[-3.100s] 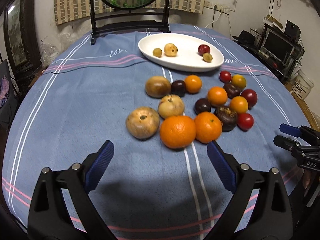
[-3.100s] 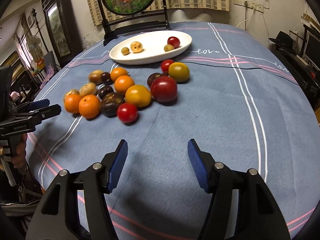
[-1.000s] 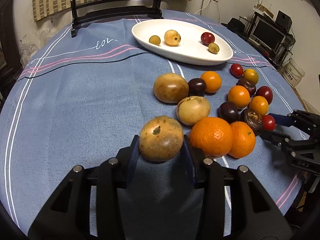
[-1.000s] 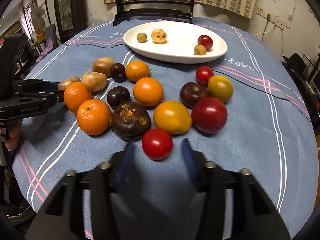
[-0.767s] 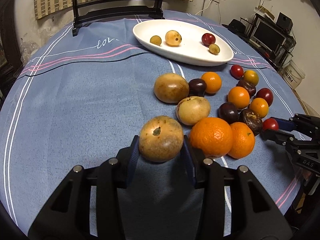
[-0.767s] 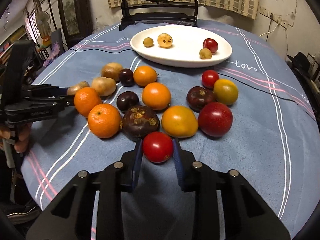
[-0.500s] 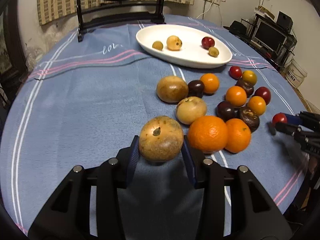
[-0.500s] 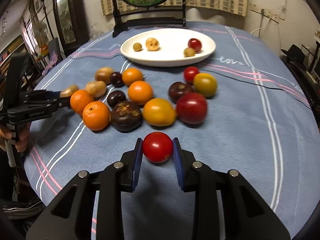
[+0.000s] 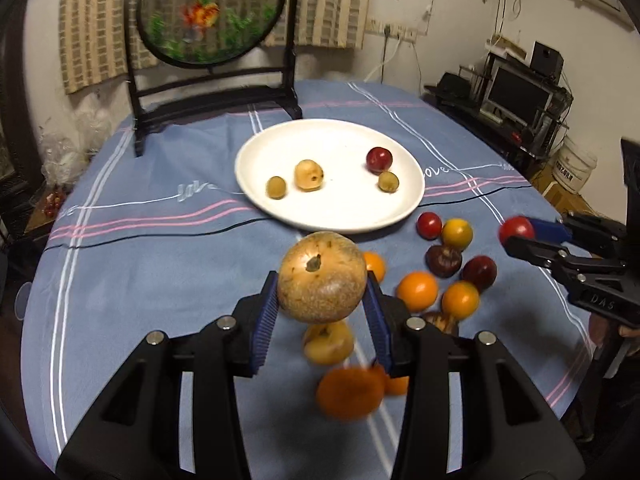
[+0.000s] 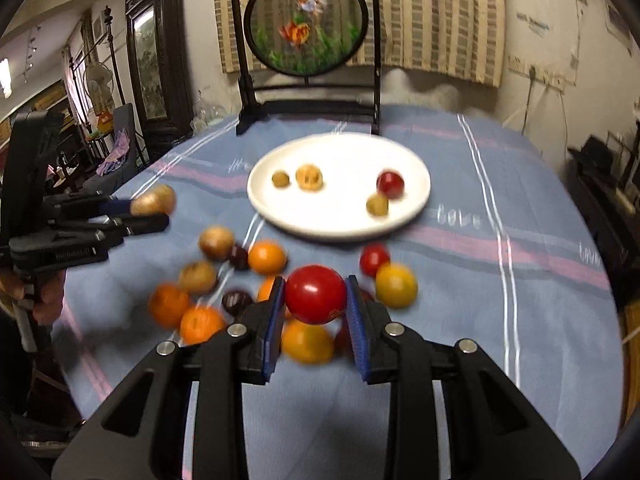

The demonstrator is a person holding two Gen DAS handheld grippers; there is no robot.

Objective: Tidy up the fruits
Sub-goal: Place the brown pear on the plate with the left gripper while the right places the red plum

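My left gripper is shut on a large tan-brown round fruit, lifted above the blue tablecloth. My right gripper is shut on a small red tomato, also held in the air. Each gripper shows in the other's view: the left gripper at far left, the right gripper at far right. A white plate beyond holds several small fruits. Below and between the grippers lies a blurred cluster of oranges, dark plums and tomatoes.
A round fish-painted screen on a black stand rises at the table's far edge behind the plate. Bare blue cloth stretches to the left of the fruit. A hand holds the left gripper at the table's left edge.
Both grippers have risen off the table with their fruit, the left with the brown fruit, the right with the red tomato it closed on. The fruit cluster now sits lower in both views.
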